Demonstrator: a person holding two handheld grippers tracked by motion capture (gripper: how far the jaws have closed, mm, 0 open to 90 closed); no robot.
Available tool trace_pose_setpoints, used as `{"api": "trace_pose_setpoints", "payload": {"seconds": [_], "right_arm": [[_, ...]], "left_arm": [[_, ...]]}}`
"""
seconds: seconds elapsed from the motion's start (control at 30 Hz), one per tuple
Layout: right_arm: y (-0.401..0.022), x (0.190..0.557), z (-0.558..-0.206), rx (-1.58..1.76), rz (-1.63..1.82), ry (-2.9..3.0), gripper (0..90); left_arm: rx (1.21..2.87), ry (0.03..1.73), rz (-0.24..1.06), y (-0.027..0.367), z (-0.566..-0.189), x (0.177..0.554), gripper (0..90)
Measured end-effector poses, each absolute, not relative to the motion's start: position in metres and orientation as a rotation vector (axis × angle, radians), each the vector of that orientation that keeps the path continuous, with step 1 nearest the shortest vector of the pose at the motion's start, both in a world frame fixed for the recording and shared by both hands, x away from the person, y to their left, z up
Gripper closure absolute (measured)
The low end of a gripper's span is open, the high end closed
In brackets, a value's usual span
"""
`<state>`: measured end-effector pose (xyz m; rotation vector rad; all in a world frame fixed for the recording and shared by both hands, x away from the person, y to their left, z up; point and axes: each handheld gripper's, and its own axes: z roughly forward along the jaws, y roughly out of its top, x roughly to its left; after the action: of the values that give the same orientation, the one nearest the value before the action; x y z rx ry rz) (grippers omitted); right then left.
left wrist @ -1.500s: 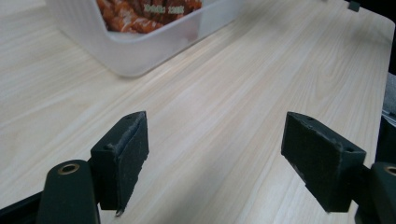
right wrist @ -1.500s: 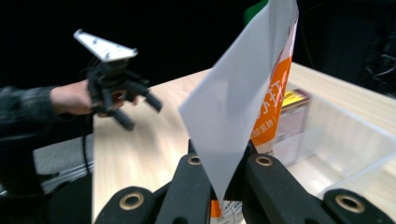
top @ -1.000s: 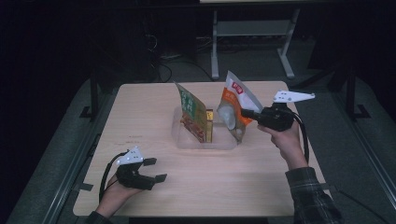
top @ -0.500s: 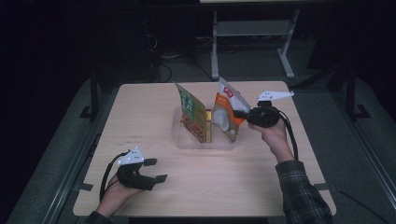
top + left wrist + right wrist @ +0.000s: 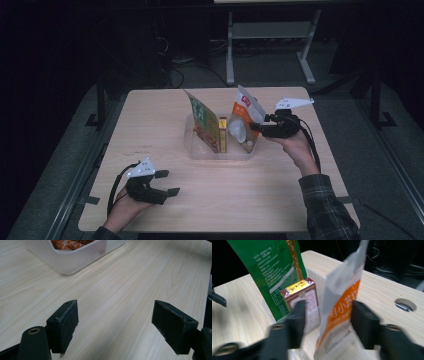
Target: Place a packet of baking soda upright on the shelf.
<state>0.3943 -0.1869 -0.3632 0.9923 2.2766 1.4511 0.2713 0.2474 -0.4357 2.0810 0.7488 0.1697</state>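
A clear plastic bin (image 5: 220, 151) stands mid-table. In it a green pouch (image 5: 202, 122) and a small red and yellow box (image 5: 223, 134) stand upright. An orange and white pouch (image 5: 243, 120) leans at the bin's right end. My right gripper (image 5: 255, 127) is at that end, and its jaws have just been opening. In the right gripper view the orange pouch (image 5: 339, 307) stands between the parted jaws of the right gripper (image 5: 329, 315), with the box (image 5: 303, 298) and green pouch (image 5: 272, 272) behind. My left gripper (image 5: 167, 182) rests open and empty near the front left.
In the left gripper view, the left gripper (image 5: 117, 325) points over bare wood toward the bin's corner (image 5: 72, 261). A round hole (image 5: 405, 305) is cut in the tabletop beyond the bin. A metal frame (image 5: 270, 45) stands on the floor behind the table.
The right hand carried the orange pouch left and down into the bin's right end, and its jaws have parted from it. The left gripper has stayed put.
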Motion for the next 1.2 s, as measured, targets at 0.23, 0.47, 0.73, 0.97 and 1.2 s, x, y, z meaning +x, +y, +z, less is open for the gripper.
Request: {"api": "trace_pose_setpoints", "payload": {"seconds": [0.23, 0.47, 0.73, 0.97, 1.2], "right_arm": [[-0.197, 0.380, -0.357, 1.025, 1.423, 2.275, 25.4], [-0.209, 0.351, -0.360, 1.003, 1.357, 2.289, 24.5], [-0.218, 0.322, -0.387, 0.983, 1.293, 2.361, 23.7], [-0.214, 0.306, -0.411, 0.961, 1.252, 2.446, 23.1], [-0.202, 0.287, -0.440, 0.897, 1.078, 2.584, 19.9]], "left_arm": [[2.087, 0.745, 0.165, 0.246, -0.437, 0.271, 20.9], [2.091, 0.736, 0.159, 0.245, -0.437, 0.271, 20.9], [2.135, 0.715, 0.155, 0.243, -0.439, 0.270, 20.9], [2.212, 0.671, 0.140, 0.239, -0.444, 0.270, 20.9], [2.233, 0.666, 0.132, 0.237, -0.446, 0.270, 20.9]]}}
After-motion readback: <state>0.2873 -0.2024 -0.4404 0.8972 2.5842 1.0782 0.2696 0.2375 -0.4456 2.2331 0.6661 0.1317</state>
